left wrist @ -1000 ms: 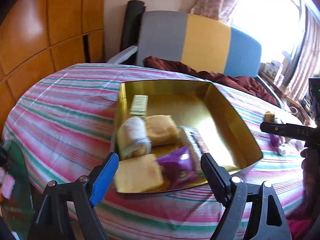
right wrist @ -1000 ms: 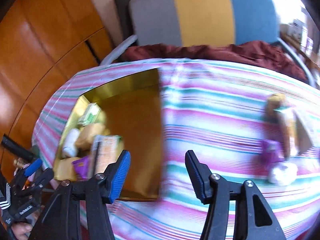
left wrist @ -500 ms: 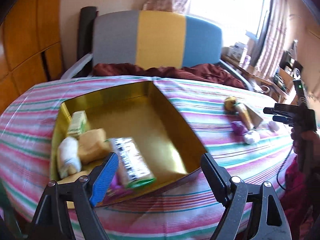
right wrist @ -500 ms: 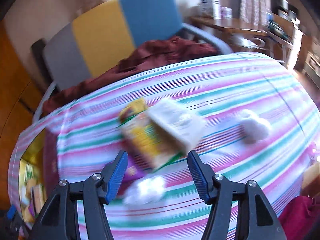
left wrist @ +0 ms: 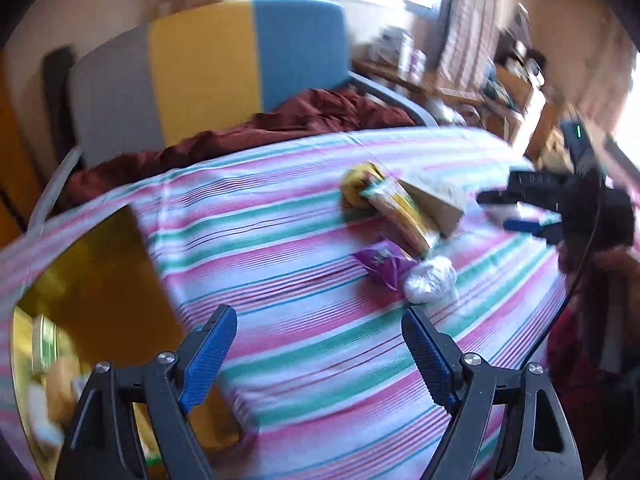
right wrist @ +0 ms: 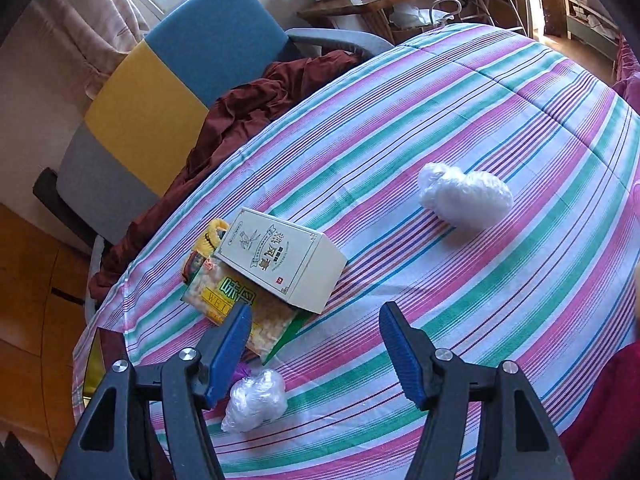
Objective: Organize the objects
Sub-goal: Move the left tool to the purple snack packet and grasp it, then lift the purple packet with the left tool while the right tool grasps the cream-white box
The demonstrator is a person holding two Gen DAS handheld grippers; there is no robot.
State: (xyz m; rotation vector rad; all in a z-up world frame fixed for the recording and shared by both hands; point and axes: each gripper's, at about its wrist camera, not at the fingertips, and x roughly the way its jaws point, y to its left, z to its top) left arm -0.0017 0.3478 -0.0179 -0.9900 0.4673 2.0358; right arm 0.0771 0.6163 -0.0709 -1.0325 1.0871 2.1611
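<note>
My left gripper [left wrist: 318,322] hangs open over the striped cloth, with nothing between its blue pads. The gold box [left wrist: 100,272] lies at its left, its contents blurred. Ahead lie a yellow snack packet [left wrist: 404,212], a white carton [left wrist: 438,196], a purple packet [left wrist: 380,260] and a white wrapped ball [left wrist: 430,280]. My right gripper [right wrist: 314,314] is above the cloth, its jaws opening and empty. The white carton [right wrist: 280,256] rests on the snack packet [right wrist: 208,292] just beyond its left finger. One wrapped ball [right wrist: 256,400] sits under that finger, another [right wrist: 464,196] farther right.
A chair with a grey, yellow and blue back [left wrist: 208,68] stands behind the table, a maroon cloth [left wrist: 280,124] draped over its seat. A wooden desk [right wrist: 380,0] with boxes is at the far right. The striped tablecloth [right wrist: 480,100] falls away at the right edge.
Both views have swung right, from the gold box to the loose items on the cloth. The right jaws stand a little wider. Nothing was picked up.
</note>
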